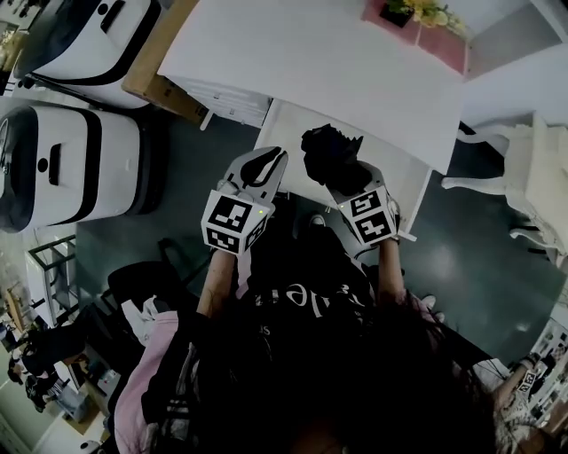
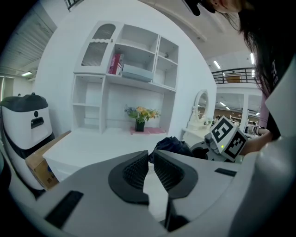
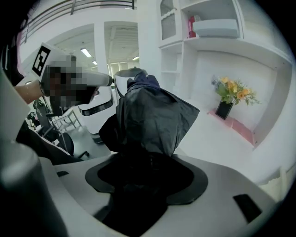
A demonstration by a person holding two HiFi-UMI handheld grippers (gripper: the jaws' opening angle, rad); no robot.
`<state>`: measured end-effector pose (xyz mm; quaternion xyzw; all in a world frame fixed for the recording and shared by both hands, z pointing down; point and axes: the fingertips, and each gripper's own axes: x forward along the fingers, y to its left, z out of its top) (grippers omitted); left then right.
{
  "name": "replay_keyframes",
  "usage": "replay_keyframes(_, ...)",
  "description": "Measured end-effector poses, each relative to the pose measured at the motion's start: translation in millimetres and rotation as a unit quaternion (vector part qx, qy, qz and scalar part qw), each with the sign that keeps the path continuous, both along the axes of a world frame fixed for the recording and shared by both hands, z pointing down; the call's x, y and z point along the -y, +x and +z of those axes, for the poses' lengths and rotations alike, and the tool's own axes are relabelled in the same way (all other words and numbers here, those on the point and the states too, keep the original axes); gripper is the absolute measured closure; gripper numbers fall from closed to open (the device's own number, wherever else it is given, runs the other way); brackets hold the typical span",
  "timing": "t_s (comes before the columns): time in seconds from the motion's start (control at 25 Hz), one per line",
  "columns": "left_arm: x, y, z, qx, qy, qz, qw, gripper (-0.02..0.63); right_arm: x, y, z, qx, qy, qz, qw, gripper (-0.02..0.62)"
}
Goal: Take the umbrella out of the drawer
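A black folded umbrella is held up over the open white drawer below the desk edge. My right gripper is shut on its lower end. In the right gripper view the dark fabric of the umbrella fills the jaws and rises above them, and the right gripper has its pads hidden by the cloth. My left gripper hovers just left of the umbrella, shut with nothing in it. Its black pads meet at the tips in the left gripper view, where the umbrella shows just beyond.
A white desk carries a flower pot on a pink mat. Two white-and-black machines and a cardboard box stand at the left. A white chair is at the right. A white shelf unit rises behind the desk.
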<state>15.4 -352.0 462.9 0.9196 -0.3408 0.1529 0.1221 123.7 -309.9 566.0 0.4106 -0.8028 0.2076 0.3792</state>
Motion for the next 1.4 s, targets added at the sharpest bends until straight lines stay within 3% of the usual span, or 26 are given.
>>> replay_keyframes(0.4, -53, 36, -17, -0.007, 0.016, -0.017, 0.9997, 0.561, -50, 37, -54, 0.045, 0.038, 0.029, 0.998, 0.316)
replay_keyframes(0.76, -119, 53, -6, 0.016, -0.008, -0.035, 0.9992, 0.561, -95, 67, -49, 0.055, 0.038, 0.036, 0.997, 0.316)
replay_keyframes(1.16, -143, 45, -15, 0.02, 0.003, -0.033, 0.9993, 0.561, -119, 48, -45, 0.074, 0.033, 0.039, 0.996, 0.316)
replay_keyframes(1.4, -158, 15, -27, 0.006, 0.005, -0.027, 0.9996, 0.561, -135, 16, -62, 0.089, 0.027, 0.061, 0.994, 0.316)
